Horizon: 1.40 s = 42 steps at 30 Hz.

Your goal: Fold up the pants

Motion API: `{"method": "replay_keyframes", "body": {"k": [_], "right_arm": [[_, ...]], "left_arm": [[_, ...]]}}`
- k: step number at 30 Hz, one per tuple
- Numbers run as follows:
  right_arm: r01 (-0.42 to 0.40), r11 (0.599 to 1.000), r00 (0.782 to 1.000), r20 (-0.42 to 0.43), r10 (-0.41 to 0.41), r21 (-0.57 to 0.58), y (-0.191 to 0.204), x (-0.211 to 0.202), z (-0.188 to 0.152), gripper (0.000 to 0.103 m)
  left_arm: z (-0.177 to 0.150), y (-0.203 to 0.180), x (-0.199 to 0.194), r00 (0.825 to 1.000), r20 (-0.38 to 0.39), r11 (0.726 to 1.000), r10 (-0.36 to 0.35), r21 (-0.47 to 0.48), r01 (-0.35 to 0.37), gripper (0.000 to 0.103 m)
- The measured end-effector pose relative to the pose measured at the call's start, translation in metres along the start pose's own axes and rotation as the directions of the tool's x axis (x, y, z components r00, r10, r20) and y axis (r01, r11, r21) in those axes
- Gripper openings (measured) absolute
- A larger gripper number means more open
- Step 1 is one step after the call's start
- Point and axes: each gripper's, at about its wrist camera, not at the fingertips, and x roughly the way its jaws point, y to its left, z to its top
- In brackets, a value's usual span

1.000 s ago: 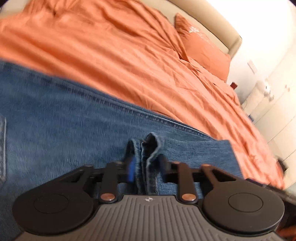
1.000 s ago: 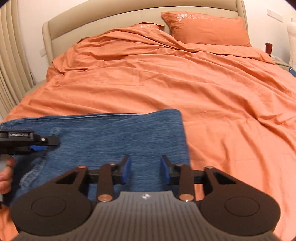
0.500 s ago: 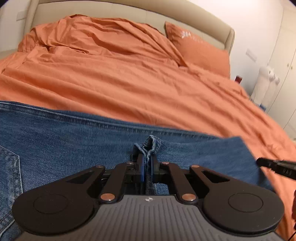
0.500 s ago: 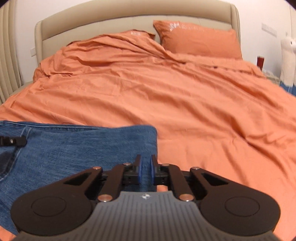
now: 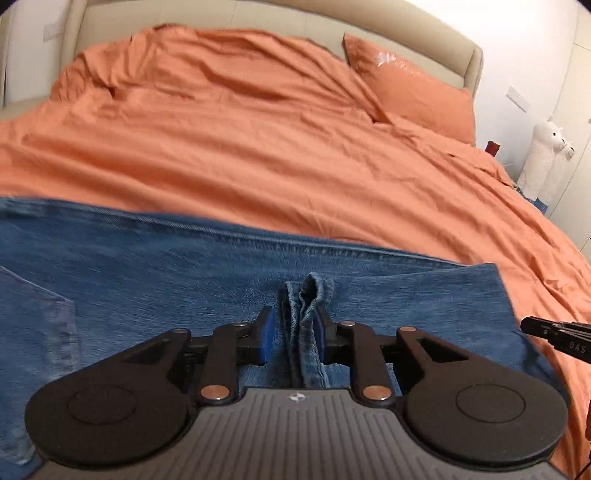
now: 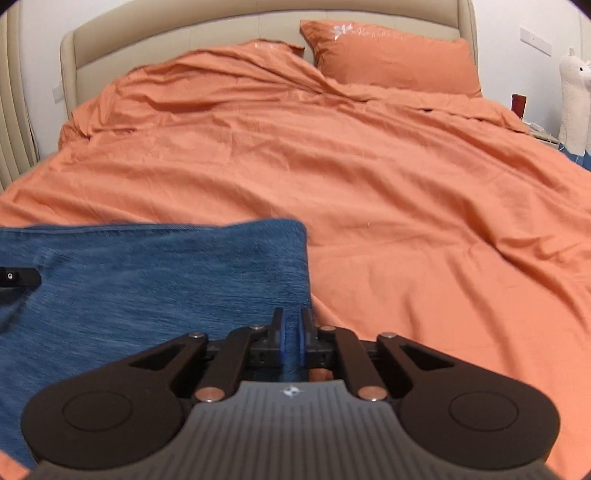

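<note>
Blue jeans [image 5: 184, 280] lie flat across the near part of an orange bed. My left gripper [image 5: 293, 334] has its jaws partly apart, with a bunched fold of denim [image 5: 308, 317] standing between the blue pads; the right pad touches it. In the right wrist view the jeans [image 6: 166, 288] fill the lower left. My right gripper [image 6: 291, 332] is shut on the jeans' right edge. The right gripper's tip [image 5: 554, 336] shows at the right edge of the left wrist view.
The orange duvet [image 6: 369, 166] covers the bed beyond the jeans. An orange pillow [image 6: 391, 55] leans on the beige headboard [image 6: 184, 33]. A white plush toy [image 6: 574, 99] and a dark red bottle [image 6: 518, 101] stand right of the bed.
My left gripper's jaws have opened somewhat from the denim fold they pinched half a second ago. My right gripper closed on the jeans' edge and stays shut there.
</note>
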Motion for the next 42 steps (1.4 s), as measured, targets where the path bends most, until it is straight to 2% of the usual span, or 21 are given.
{"method": "replay_keyframes", "body": {"k": [3,7,12,15,20,22,26,30,32,34,35,37,40,42], "right_arm": [[-0.036,0.999,0.999,0.023,0.037,-0.015,0.008,-0.032,-0.002,0.004],[-0.063,0.997,0.998,-0.003,0.063,-0.035,0.020,-0.062,-0.012,0.004],[-0.063,0.997,0.997,-0.036,0.061,-0.055,0.029,-0.077,-0.022,0.004],[-0.079,0.996,0.994,-0.074,0.075,-0.051,0.030,-0.074,-0.028,0.004],[-0.090,0.993,0.986,-0.150,0.077,-0.076,0.032,-0.058,-0.042,0.004],[-0.094,0.992,0.982,-0.169,0.079,-0.082,0.032,-0.051,-0.046,0.004],[-0.105,0.989,0.976,-0.199,0.083,-0.106,0.033,-0.037,-0.051,0.002],[-0.111,0.989,0.975,-0.206,0.089,-0.097,0.031,-0.036,-0.049,0.002],[-0.115,0.990,0.977,-0.191,0.097,-0.086,0.029,-0.039,-0.047,0.002],[-0.121,0.989,0.984,-0.144,0.108,-0.084,0.029,-0.046,-0.044,0.008],[-0.125,0.988,0.987,-0.112,0.115,-0.088,0.031,-0.052,-0.043,0.022],[-0.144,0.986,0.989,-0.042,0.140,-0.090,0.037,-0.065,-0.037,0.040],[-0.165,0.973,0.984,0.042,0.174,-0.160,0.055,-0.081,-0.030,0.041],[-0.152,0.965,0.983,0.071,0.171,-0.212,0.070,-0.089,-0.028,0.041]], "left_arm": [[-0.003,-0.011,-0.029,1.000,0.005,0.999,-0.019,0.027,0.019,0.025],[-0.012,-0.036,-0.054,0.999,-0.009,0.993,-0.039,0.110,0.039,0.025],[-0.030,-0.049,-0.051,0.996,-0.084,0.990,-0.038,0.135,0.049,0.025],[-0.040,-0.050,-0.041,0.992,-0.123,0.986,0.001,0.166,0.020,0.019],[-0.048,-0.042,-0.028,0.987,-0.160,0.987,0.020,0.159,0.006,0.019],[-0.049,-0.039,-0.022,0.984,-0.174,0.987,0.037,0.163,-0.008,0.014],[-0.048,-0.032,-0.011,0.980,-0.196,0.991,0.026,0.131,0.000,0.014],[-0.047,-0.033,-0.018,0.981,-0.192,0.991,0.032,0.130,-0.006,0.014],[-0.045,-0.032,-0.025,0.982,-0.185,0.994,0.033,0.112,-0.012,0.017],[-0.040,-0.029,-0.035,0.984,-0.174,0.997,0.036,0.069,-0.024,0.026],[-0.037,-0.026,-0.042,0.986,-0.158,0.998,0.044,0.045,-0.038,0.029],[-0.031,-0.019,-0.058,0.990,-0.115,0.997,0.080,0.008,-0.079,0.029],[-0.021,0.002,-0.084,0.990,-0.050,0.987,0.133,-0.078,-0.137,0.030],[-0.015,0.021,-0.101,0.983,-0.013,0.972,0.186,-0.142,-0.186,0.032]]}}
